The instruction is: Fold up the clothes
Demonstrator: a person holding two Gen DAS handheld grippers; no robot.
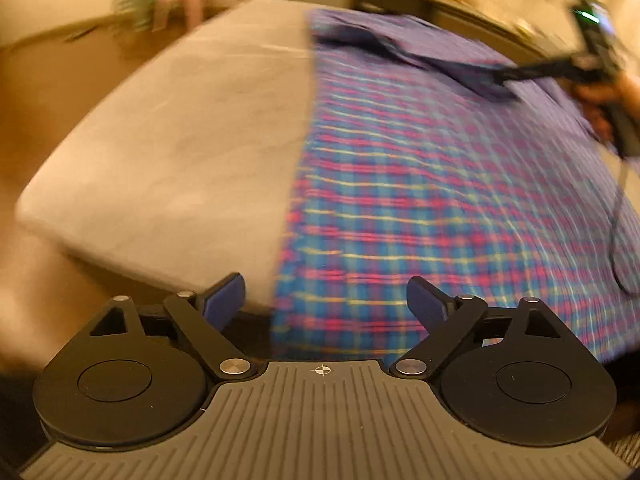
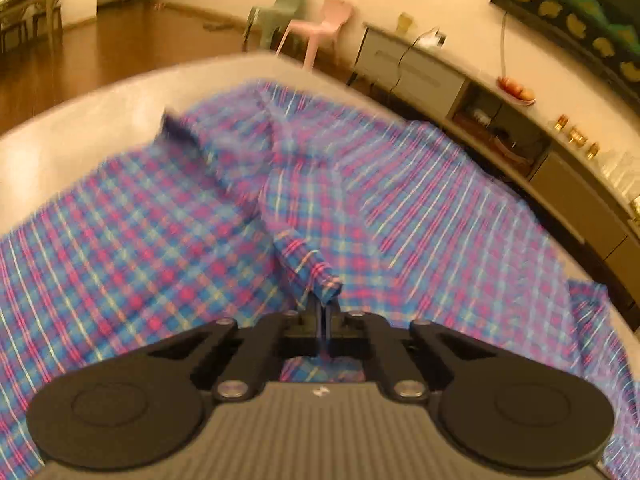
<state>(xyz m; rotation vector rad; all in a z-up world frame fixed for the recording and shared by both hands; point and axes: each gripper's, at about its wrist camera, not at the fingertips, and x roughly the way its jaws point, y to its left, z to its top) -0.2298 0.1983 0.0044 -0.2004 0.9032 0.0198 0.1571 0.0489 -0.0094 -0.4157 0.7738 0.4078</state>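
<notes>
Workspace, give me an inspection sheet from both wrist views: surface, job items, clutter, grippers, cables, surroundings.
Surface: grey mattress-like pad, bare on its left part.
Job's things: plaid shirt spread flat over the pad; one sleeve pulled up into a ridge across the body.
Clutter: nothing seen on the pad.
Grippers: left gripper open, empty, at the shirt's near edge; right gripper shut on the sleeve cuff.
Cables: black cable hanging from the right gripper; wires at the sideboard.
Surroundings: long grey sideboard, pink chair, green chair, wood floor. Both views blurred.
</notes>
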